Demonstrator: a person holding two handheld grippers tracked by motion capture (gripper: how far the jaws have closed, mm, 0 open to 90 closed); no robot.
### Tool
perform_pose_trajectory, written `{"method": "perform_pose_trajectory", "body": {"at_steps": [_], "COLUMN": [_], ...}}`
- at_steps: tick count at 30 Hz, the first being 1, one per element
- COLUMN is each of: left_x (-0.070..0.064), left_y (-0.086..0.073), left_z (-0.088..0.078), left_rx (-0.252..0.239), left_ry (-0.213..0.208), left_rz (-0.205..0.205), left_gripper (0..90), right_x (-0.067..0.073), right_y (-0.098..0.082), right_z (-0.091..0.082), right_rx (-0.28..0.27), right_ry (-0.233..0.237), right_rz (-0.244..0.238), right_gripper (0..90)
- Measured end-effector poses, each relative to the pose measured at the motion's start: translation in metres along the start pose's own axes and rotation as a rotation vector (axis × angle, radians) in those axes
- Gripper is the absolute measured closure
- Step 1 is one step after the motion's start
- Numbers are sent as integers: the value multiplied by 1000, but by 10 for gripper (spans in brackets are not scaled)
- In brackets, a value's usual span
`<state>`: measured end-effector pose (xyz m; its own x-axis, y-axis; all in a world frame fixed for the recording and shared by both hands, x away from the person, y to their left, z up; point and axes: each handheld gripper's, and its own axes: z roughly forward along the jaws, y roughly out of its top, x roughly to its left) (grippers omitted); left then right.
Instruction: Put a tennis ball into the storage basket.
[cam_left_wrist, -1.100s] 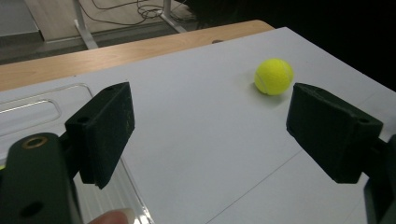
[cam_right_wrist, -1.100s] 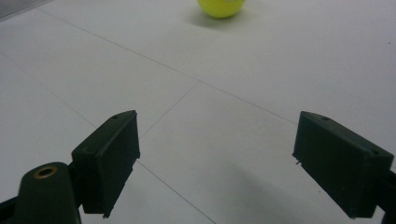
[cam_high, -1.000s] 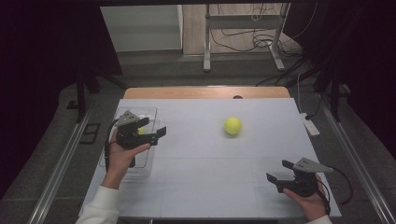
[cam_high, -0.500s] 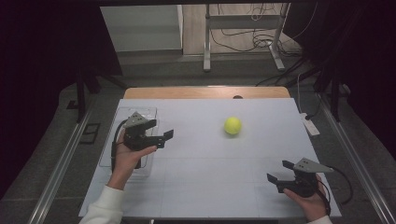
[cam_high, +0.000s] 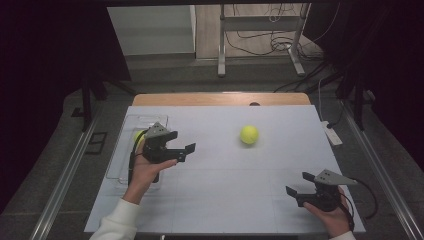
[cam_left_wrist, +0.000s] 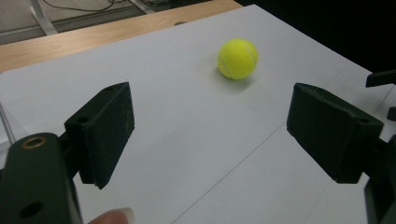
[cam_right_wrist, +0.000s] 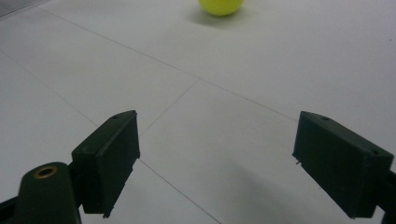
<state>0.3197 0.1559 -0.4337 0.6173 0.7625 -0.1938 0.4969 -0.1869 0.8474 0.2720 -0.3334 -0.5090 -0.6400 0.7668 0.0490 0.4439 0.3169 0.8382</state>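
Centrally, tennis ball (cam_high: 249, 134) amid bare table (cam_high: 225, 200), left gripper (cam_high: 186, 150) wide, empty.

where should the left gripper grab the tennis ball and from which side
Across its widest middle. The tennis ball is round, so no part grips better than another, and it lies free on the white table with nothing beside it. The left gripper already faces it with jaws open, so coming in level from that side probably suits best.

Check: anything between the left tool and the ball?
Nothing visible. In the left gripper view, bare white table runs from the open left tool to the ball. The tray sits behind the hand.
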Motion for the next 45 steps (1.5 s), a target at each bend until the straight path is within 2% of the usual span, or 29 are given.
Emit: {"method": "perform_pose_trajectory", "body": {"at_steps": [8,20,25,45], "left_x": [-6,-13,-16,-36], "left_y": [-1,3,7,23], "left_z": [9,18,25,49], "left_rx": [23,32,36,48], "left_ry": [-13,-25,-32,-74], "left_rz": [14,18,17,55], "left_gripper": [159,159,159,158], "right_x": [0,0,0,0], "right_y": [0,1,1,0], "right_z": [0,0,-1,-2], "right_rx": [0,-3,-5,-6], "right_ry": [1,3,1,-6], "right_rz": [1,1,-2,1], "right_gripper": [144,144,145,145]}}
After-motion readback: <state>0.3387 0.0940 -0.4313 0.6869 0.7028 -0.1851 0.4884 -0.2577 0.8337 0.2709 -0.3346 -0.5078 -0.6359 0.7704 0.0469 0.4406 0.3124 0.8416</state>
